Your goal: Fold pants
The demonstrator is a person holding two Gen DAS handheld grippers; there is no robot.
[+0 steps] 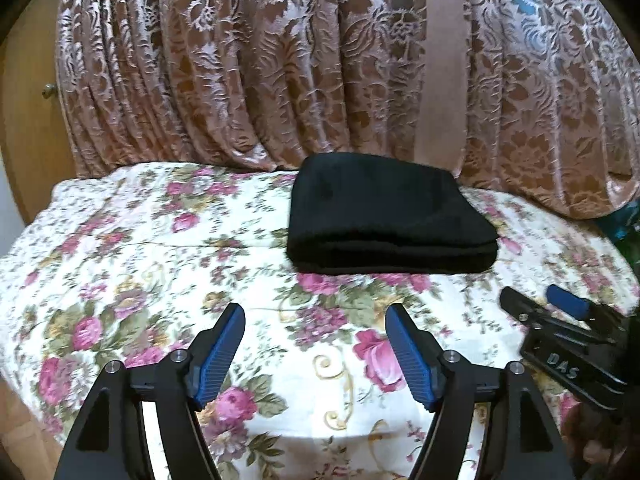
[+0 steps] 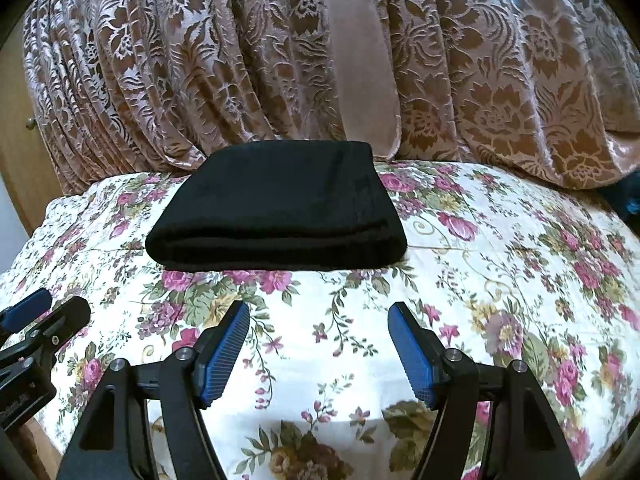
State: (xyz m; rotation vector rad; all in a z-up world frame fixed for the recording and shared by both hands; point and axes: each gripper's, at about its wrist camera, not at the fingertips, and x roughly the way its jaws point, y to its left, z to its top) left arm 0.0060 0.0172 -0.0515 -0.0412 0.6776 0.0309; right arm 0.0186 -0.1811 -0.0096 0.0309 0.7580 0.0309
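Left gripper (image 1: pixel 314 310) spread wide, empty, right gripper (image 2: pixel 318 308) likewise, black folded pants (image 2: pixel 276 216) lying apart on floral bedspread (image 2: pixel 500 264)

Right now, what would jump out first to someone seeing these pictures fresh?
The black folded pants stand out, lying as a neat stack on the flowered bedspread just before the patterned brown curtain. Nearer the camera, the left gripper and right gripper hover open and empty.
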